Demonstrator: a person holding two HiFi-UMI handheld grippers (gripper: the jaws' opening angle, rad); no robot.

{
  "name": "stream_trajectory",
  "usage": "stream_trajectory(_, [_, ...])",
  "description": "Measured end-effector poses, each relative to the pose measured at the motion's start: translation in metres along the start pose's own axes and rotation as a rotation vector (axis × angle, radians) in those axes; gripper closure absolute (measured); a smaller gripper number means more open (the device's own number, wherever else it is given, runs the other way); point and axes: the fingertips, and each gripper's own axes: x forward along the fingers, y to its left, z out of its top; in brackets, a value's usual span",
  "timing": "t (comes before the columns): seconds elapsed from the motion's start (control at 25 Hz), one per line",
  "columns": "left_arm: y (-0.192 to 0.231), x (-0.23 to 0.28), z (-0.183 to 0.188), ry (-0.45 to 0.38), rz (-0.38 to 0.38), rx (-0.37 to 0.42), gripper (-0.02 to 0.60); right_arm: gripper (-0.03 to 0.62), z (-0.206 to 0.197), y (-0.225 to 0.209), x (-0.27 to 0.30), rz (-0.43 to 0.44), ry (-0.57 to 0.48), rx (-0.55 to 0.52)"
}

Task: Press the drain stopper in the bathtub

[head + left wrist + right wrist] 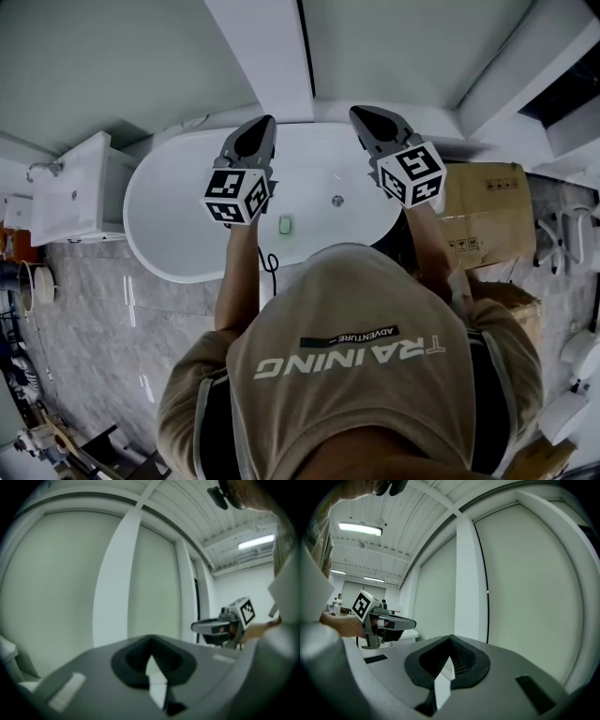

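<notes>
A white oval bathtub [169,234] lies below me in the head view. Its round metal drain stopper [337,200] sits on the tub floor, with a small pale green object [286,225] to its left. My left gripper [257,138] and right gripper [372,121] are held side by side in the air above the tub, both aimed at the pale wall. Neither touches the stopper. In the left gripper view the left gripper [150,641] has its jaws closed tip to tip on nothing. The right gripper [451,639] looks the same in its own view. Neither gripper view shows the tub.
A white cabinet with a basin [75,187] stands left of the tub. Cardboard boxes [487,216] stand to its right. A black cable [270,265] hangs over the tub's near rim. A white pillar [272,56] runs up the wall. Grey marble floor [103,319] lies in front.
</notes>
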Motion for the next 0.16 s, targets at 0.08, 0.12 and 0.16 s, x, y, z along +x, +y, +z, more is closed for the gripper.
stream_trajectory(0.08, [-0.0001, -0.0003, -0.0008, 0.003, 0.003, -0.005, 0.58, 0.586, -0.0002, -0.0015, -0.0002, 0.002, -0.002, 0.008])
stream_trajectory(0.12, [-0.0008, -0.0002, -0.0011, 0.005, 0.004, -0.005, 0.58, 0.586, -0.0003, -0.0021, -0.0006, 0.005, -0.003, 0.013])
stream_trajectory(0.16, [-0.0016, -0.0001, -0.0013, 0.007, 0.006, -0.004, 0.58, 0.586, -0.0004, -0.0026, -0.001, 0.007, -0.005, 0.018])
